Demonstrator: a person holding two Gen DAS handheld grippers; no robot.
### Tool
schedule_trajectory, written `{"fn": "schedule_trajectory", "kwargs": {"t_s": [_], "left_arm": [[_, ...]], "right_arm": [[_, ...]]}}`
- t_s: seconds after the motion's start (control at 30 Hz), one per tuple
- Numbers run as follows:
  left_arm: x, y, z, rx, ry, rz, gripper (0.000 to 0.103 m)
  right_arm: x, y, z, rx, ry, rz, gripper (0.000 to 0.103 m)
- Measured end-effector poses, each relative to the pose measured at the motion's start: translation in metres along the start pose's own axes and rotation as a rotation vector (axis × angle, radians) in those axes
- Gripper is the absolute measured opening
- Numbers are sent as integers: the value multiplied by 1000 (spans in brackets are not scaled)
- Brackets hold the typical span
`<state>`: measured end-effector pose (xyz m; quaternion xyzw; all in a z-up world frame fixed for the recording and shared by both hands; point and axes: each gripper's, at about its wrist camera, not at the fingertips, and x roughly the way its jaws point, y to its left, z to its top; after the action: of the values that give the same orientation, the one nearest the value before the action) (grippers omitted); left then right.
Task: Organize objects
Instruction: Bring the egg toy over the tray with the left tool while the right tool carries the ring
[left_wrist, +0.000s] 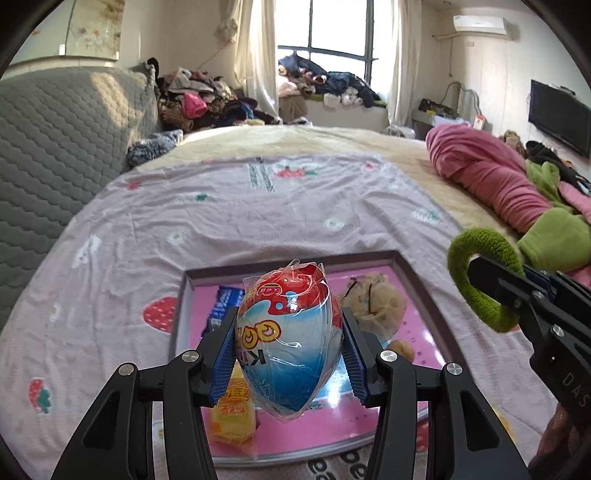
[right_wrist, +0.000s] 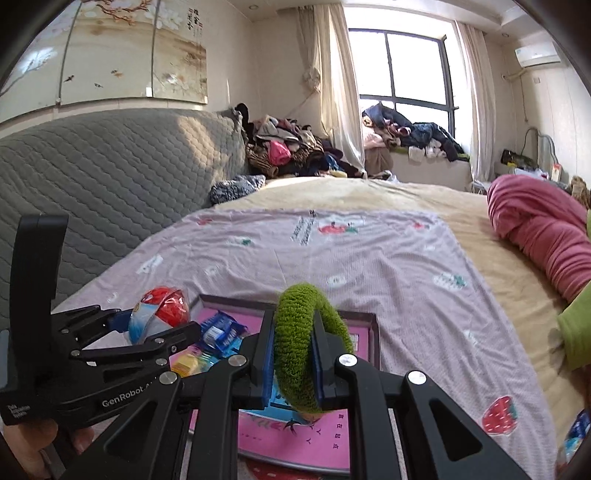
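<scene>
Above a pink tray (left_wrist: 410, 273) on the bed (left_wrist: 221, 221), the left gripper (left_wrist: 290, 356) pinches a wrapped toy egg (left_wrist: 288, 343), long axis upright, red tip up. Alongside, the right gripper (right_wrist: 293, 363) clamps a green scrunchie (right_wrist: 301, 332) standing on edge. Snack packets (right_wrist: 221, 332) below are partly hidden. Clothes (left_wrist: 192, 96) crowd the sunlit window (left_wrist: 340, 37).

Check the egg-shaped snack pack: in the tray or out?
Out. The egg-shaped snack pack is clamped in the left claw, held above the pink tray, not resting in it.

One egg (left_wrist: 291, 336), one green ring (right_wrist: 306, 343), one tray (left_wrist: 406, 273), two tongs (left_wrist: 290, 363).
</scene>
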<state>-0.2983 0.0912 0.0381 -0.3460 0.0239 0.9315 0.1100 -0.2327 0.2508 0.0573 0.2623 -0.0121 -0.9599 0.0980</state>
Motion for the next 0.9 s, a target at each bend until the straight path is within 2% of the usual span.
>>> {"fn": "schedule_trajectory", "kwargs": {"t_s": [0.23,0.37,0.9], "left_arm": [[39,-1,-16,1,48,-4,53],[47,-3,-19,3,63,-6,53],[67,-7,-30,10,123,-10,53]], "right_arm": [[29,-10,-18,3,54,-3,17],[30,-15,-20,14,55,-19,17],[62,-27,-35,28,168,-54,17]]}}
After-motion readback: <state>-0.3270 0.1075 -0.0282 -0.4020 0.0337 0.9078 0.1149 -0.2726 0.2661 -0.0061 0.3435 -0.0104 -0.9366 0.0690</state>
